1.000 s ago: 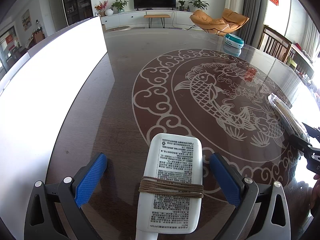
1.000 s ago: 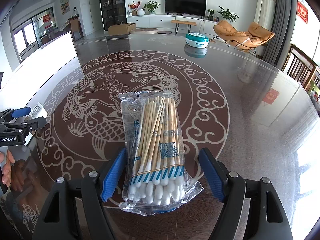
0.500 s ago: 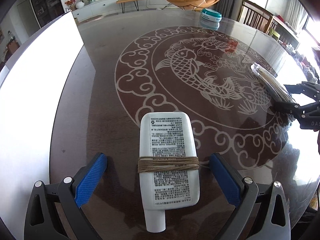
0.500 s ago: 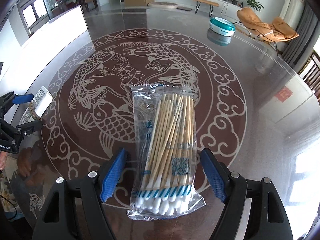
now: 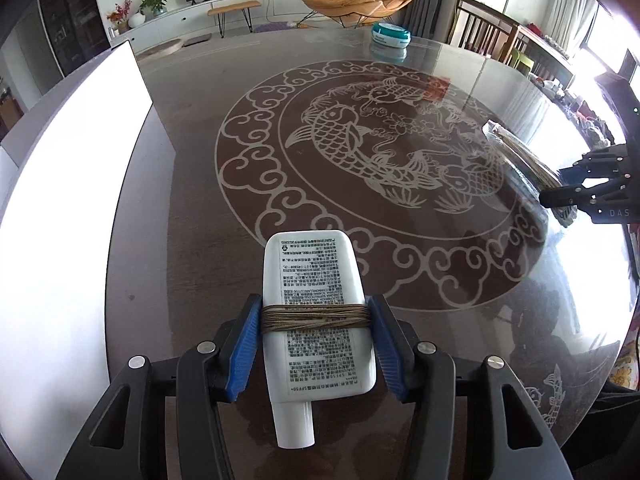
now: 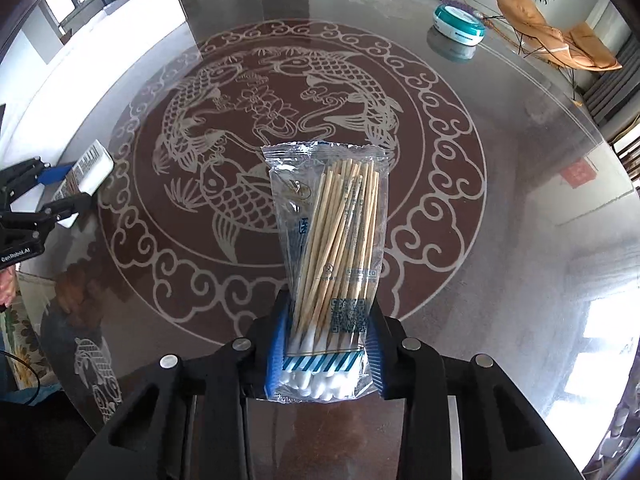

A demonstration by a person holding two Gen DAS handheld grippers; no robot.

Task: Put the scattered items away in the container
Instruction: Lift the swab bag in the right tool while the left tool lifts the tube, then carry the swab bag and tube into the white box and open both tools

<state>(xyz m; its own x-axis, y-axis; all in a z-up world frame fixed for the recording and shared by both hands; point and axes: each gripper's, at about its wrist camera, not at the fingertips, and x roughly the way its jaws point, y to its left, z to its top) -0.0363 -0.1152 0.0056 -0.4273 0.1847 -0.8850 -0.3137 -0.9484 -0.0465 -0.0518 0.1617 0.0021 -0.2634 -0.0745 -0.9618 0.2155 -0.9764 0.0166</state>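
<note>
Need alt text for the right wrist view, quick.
The right gripper is shut on a clear bag of cotton swabs above a dark glass table with a fish pattern. At far left, the left gripper holds a white tube.

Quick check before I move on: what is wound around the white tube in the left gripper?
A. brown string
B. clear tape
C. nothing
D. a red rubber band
A: in the left wrist view, brown string is wound around the white tube, level with where the left gripper pads press on its sides.
</note>
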